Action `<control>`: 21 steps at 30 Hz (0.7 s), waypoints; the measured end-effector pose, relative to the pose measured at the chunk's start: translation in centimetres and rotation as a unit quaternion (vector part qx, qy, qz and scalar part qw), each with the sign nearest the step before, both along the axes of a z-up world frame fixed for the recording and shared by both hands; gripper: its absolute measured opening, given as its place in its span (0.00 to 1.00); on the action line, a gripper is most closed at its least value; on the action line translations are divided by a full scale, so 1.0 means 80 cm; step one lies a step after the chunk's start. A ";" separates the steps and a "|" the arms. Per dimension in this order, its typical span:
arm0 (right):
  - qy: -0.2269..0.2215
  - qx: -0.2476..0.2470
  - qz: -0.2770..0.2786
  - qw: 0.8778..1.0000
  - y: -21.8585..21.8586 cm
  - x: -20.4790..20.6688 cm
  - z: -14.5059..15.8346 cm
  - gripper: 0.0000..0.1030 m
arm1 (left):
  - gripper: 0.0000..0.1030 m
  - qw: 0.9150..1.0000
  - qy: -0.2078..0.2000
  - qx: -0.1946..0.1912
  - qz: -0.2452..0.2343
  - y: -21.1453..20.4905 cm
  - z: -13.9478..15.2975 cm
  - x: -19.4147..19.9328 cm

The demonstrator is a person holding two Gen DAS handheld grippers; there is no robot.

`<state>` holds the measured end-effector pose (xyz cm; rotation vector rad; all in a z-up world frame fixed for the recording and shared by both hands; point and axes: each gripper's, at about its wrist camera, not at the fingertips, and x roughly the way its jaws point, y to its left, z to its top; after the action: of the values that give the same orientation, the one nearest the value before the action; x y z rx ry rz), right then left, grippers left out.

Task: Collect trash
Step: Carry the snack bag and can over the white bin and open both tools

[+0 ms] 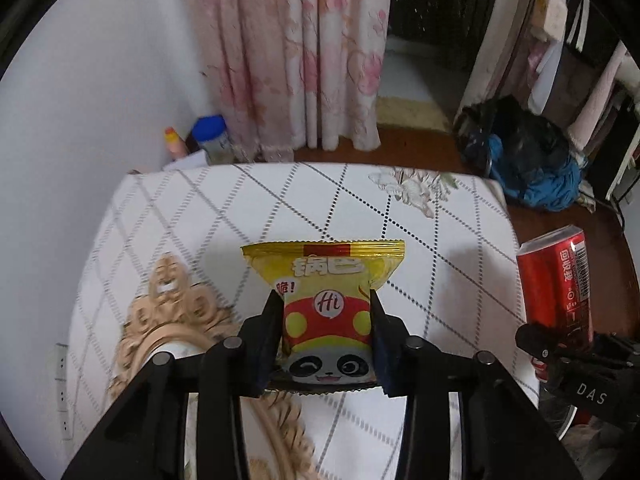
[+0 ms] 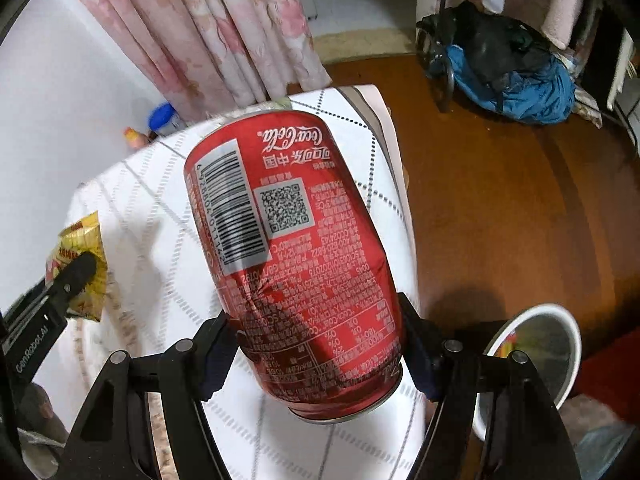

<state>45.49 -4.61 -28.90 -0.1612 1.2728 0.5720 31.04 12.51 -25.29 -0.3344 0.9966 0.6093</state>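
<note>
Yellow snack packet (image 1: 326, 312) is sitting pinched in the left claw (image 1: 325, 338), lifted over the white checked counter (image 1: 420, 232) at frame centre. Right claw (image 2: 320, 344) is clamping a red cola can (image 2: 288, 256), printing upside down, above the counter's edge. White bin (image 2: 560, 320) is standing lower right on the brown floor (image 2: 500, 200).

Left gripper (image 1: 326, 312) low centre of its frame, fingers clamped on a snack packet (image 1: 326, 280); right gripper (image 2: 320, 332) low centre, gripping a can (image 2: 288, 248).
</note>
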 end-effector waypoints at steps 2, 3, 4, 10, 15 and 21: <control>-0.008 0.018 -0.005 1.000 -0.015 -0.018 0.019 0.71 | 0.34 1.000 -0.014 0.012 0.000 -0.012 0.024 -0.022; -0.011 0.026 -0.009 1.000 -0.023 -0.024 0.026 0.71 | 0.34 1.000 -0.022 0.017 -0.002 -0.019 0.036 -0.032; -0.015 0.034 -0.012 0.999 -0.031 -0.032 0.035 0.71 | 0.34 0.999 -0.028 0.023 -0.004 -0.025 0.046 -0.038; -0.038 0.094 -0.040 0.994 -0.106 -0.074 0.103 0.71 | 0.34 0.996 -0.074 0.040 -0.028 -0.081 0.113 -0.073; -0.071 0.127 -0.078 0.986 -0.201 -0.101 0.162 0.71 | 0.34 0.991 -0.109 0.040 -0.072 -0.149 0.160 -0.072; -0.095 0.123 -0.137 0.978 -0.331 -0.103 0.193 0.71 | 0.34 0.981 -0.134 0.013 -0.142 -0.243 0.180 -0.040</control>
<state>37.22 -31.07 -13.48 0.1617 1.0081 0.4602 27.87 -6.93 -10.86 -0.2379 0.7592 0.3076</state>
